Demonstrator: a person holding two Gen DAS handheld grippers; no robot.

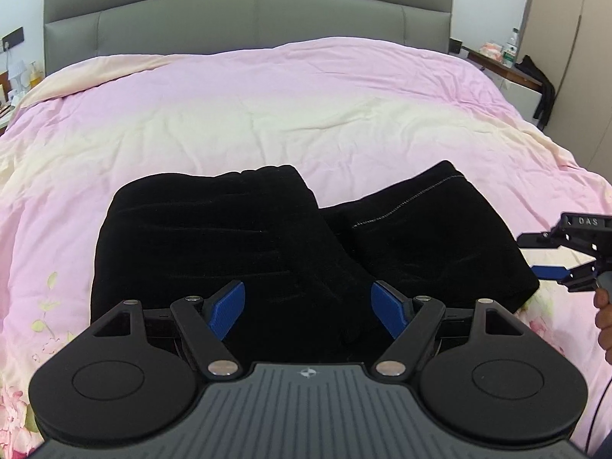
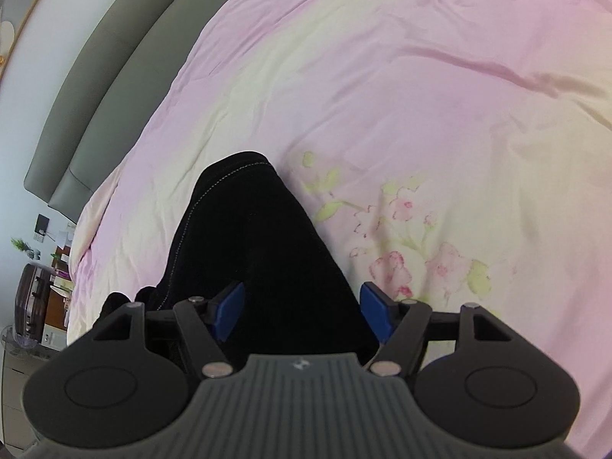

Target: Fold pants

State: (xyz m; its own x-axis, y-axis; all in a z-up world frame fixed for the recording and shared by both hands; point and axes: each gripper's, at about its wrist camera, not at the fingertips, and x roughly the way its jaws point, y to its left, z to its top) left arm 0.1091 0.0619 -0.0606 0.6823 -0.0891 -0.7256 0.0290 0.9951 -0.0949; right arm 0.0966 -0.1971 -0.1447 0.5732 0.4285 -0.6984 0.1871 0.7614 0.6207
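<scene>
Black pants point(image 1: 214, 237) lie folded in a bundle on the pink floral bed cover point(image 1: 267, 114). One part, with a stitched hem point(image 1: 405, 202), rests to the right of the thicker part. My left gripper point(image 1: 310, 311) hovers over the near edge of the bundle, open, its blue pads point(image 1: 229, 308) clear of the cloth. At the bundle's right edge my right gripper point(image 1: 539, 256) is held by a hand point(image 1: 604, 317). In the right wrist view the pants point(image 2: 260, 237) run lengthwise between the spread jaws of the right gripper point(image 2: 302, 311), whose blue pads point(image 2: 376, 315) do not press on the cloth.
A grey padded headboard point(image 1: 248, 11) closes the far side of the bed. A nightstand point(image 1: 508, 69) with bottles and a hanging black strap point(image 1: 545, 91) stands at the back right. Drawers and a dark case point(image 2: 32, 298) stand beside the bed in the right wrist view.
</scene>
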